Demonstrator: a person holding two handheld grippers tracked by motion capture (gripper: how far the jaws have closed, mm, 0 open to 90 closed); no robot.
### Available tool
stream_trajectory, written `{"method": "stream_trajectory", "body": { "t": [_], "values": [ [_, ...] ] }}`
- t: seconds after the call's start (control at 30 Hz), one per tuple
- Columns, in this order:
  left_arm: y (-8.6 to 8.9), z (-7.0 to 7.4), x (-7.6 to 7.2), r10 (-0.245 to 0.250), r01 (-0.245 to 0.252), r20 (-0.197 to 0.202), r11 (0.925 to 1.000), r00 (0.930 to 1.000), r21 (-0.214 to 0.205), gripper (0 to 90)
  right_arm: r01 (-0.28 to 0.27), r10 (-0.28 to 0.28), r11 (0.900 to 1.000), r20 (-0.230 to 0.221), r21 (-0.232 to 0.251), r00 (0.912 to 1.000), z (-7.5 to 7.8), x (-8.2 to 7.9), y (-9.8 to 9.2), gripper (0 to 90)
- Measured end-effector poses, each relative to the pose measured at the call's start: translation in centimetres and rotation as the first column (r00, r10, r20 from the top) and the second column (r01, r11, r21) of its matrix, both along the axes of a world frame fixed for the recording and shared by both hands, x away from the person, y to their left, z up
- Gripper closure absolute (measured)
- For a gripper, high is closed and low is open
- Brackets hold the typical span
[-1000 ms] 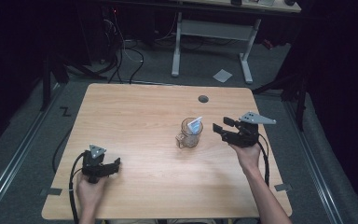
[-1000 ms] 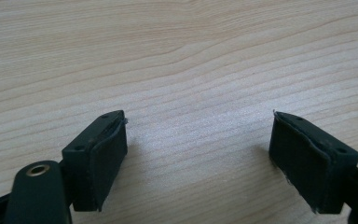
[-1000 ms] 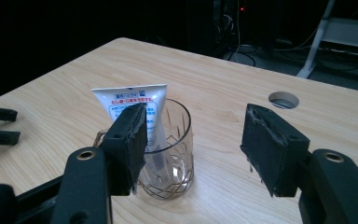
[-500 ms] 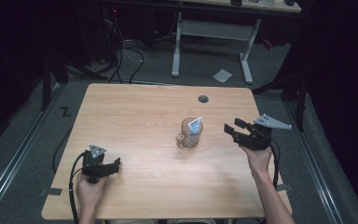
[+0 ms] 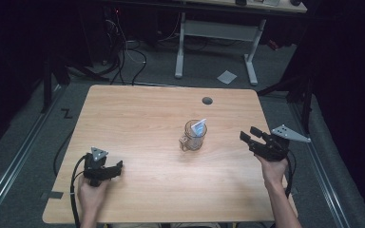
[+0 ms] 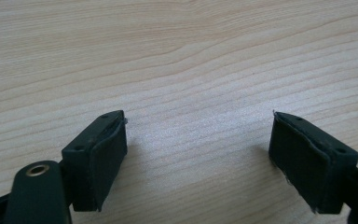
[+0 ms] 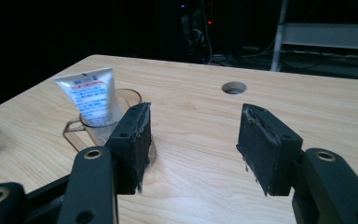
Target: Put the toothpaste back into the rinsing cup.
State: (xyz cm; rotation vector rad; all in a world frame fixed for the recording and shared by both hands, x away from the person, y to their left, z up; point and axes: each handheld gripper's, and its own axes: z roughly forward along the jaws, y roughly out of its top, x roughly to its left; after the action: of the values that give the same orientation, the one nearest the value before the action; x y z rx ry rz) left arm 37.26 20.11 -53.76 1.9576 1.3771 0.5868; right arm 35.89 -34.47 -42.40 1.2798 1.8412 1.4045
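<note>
Tube (image 5: 199, 126) of cream stands tilted in the clear glass mug (image 5: 193, 137) at mid-table, crimped end up, leaning toward the far right in the high view. Mug handle (image 5: 184, 144) faces the near-left side.

Right gripper (image 5: 250, 137) is the nearer one, off to the mug's right with bare wood between; left gripper (image 5: 116, 167) sits well apart at the near-left, low over the table (image 5: 138, 114).

Right jaws: half spread with nothing between them, and they have just been closing. Left jaws: spread wide over bare wood, empty.

Right gripper view: mug (image 7: 107, 122) and tube (image 7: 92, 95) lie left of the jaw line, partly behind the left pad (image 7: 137, 140), so the gap is aimed past them, toward the cable hole (image 7: 233, 87). My read: any grab needs a swing left first. That view also shows the tube's printed label; the high view gives the handle side and the gap to the mug.
</note>
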Motion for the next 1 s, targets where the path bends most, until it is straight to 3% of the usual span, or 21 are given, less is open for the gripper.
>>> {"method": "stream_trajectory", "body": {
  "t": [0.33,0.53,0.73,1.0],
  "values": [
    [0.0,0.0,0.0,-0.001,0.001,-0.001,1.0000,1.0000,0.000,19.5,0.059,-0.059,0.9979,-0.005,0.027,0.9983,-0.9,-1.4,-2.0,45.1],
    [0.0,0.0,0.0,-0.001,0.001,-0.001,1.0000,1.0000,0.001,19.3,0.079,-0.078,0.9958,-0.024,0.046,0.9967,-2.2,-1.8,-2.4,45.6],
    [0.0,0.0,0.0,-0.002,0.002,-0.001,1.0000,1.0000,0.001,19.4,0.095,-0.091,0.9934,-0.061,0.064,0.9939,-3.5,-1.6,-2.6,46.0],
    [0.0,0.0,0.0,-0.002,0.002,-0.001,1.0000,1.0000,0.001,19.4,0.101,-0.095,0.9935,-0.101,0.053,0.9903,-5.2,-1.4,-2.3,46.0]
  ]
}}
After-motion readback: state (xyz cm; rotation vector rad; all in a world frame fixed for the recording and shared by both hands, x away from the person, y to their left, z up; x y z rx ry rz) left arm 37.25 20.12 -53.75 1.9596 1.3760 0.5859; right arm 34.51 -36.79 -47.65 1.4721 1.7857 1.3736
